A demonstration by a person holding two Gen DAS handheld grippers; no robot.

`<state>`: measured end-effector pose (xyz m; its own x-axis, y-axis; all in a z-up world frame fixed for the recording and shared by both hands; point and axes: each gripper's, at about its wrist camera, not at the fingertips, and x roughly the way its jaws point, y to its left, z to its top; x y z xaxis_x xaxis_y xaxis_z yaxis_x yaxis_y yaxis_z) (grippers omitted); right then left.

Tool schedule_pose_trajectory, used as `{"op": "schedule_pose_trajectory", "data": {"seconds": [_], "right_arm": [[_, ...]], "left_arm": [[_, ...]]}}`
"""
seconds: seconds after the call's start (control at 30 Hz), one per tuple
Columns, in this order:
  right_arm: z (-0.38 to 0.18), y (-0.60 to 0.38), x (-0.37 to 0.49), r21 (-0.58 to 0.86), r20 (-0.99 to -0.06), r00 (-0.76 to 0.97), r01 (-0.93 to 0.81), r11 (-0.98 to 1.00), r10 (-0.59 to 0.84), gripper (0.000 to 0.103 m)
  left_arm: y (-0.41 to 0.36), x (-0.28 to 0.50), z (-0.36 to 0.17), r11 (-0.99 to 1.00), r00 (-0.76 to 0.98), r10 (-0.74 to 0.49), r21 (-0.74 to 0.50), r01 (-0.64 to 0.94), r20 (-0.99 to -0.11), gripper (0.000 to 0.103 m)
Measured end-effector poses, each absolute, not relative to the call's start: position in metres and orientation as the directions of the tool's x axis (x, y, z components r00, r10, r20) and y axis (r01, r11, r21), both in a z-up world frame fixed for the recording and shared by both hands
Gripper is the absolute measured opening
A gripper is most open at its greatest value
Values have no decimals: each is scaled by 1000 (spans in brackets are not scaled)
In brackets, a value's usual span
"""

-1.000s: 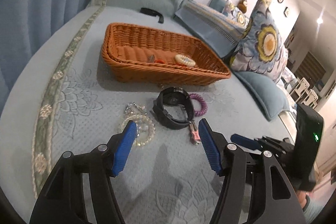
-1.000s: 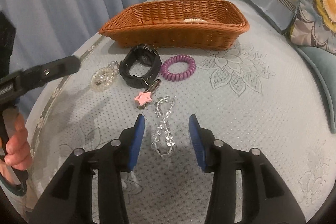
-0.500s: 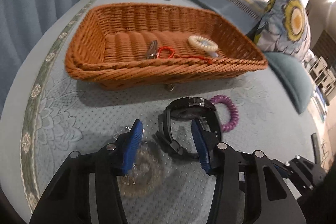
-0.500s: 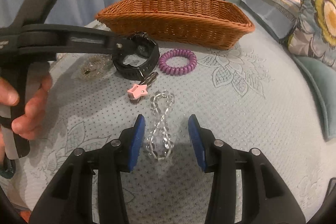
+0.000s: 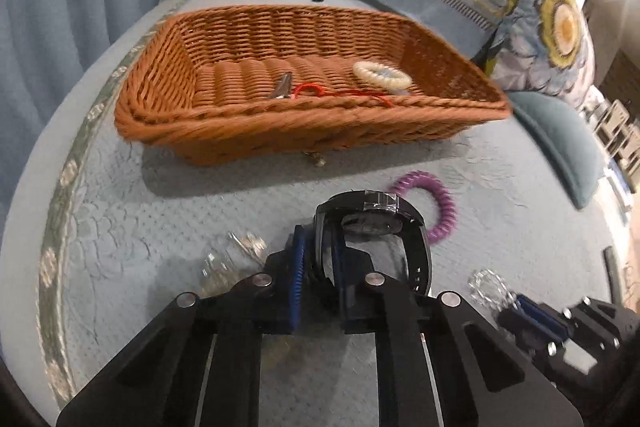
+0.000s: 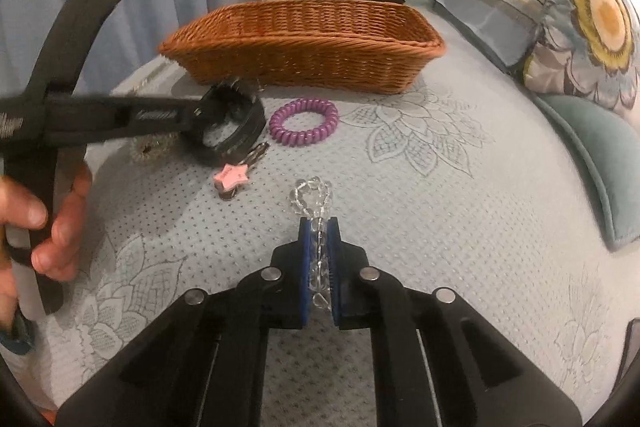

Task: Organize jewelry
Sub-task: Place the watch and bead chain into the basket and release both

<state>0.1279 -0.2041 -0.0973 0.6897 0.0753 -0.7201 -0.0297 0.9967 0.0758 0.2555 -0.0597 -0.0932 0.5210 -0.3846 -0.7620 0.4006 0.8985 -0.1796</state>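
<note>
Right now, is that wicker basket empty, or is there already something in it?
Not empty. The wicker basket already holds a cream beaded bracelet, a red cord and a small metal piece.

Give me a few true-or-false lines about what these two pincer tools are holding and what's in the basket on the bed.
1. The left gripper is shut on the black watch. True.
2. The right gripper is open and holds nothing. False: it is shut on the clear bead bracelet.
3. The purple coil hair tie lies in the wicker basket. False: it lies on the bedspread beside the basket.
4. A cream bracelet is in the basket. True.
5. The pink star charm lies on the bedspread. True.
</note>
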Motion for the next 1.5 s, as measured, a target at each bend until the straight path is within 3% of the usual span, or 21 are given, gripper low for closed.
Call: {"op": "schedule_pose_trajectory", "data": {"seconds": [0.4,0.73,1.13,1.5], "right_arm": [[-46,-237,123,207,-640,754,-19,978,150,6],[21,-229,196,144,-543,826,-85,986,151,6],[-9,-223,307,149,-629,760,-88,985,163,6],[-47,-229,339,252,-690,683,-85,964,241,6]], "left_arm": [[-31,214,-50,869,585,-485,-288,402,-649,10],[-24,264,7,894,691,-446,-245,375,-569,10],[-29,349,-20,936,695,-350,-217,276,-627,10],[-35,370,-54,945,650,-325,-209,252,-687,12]]}}
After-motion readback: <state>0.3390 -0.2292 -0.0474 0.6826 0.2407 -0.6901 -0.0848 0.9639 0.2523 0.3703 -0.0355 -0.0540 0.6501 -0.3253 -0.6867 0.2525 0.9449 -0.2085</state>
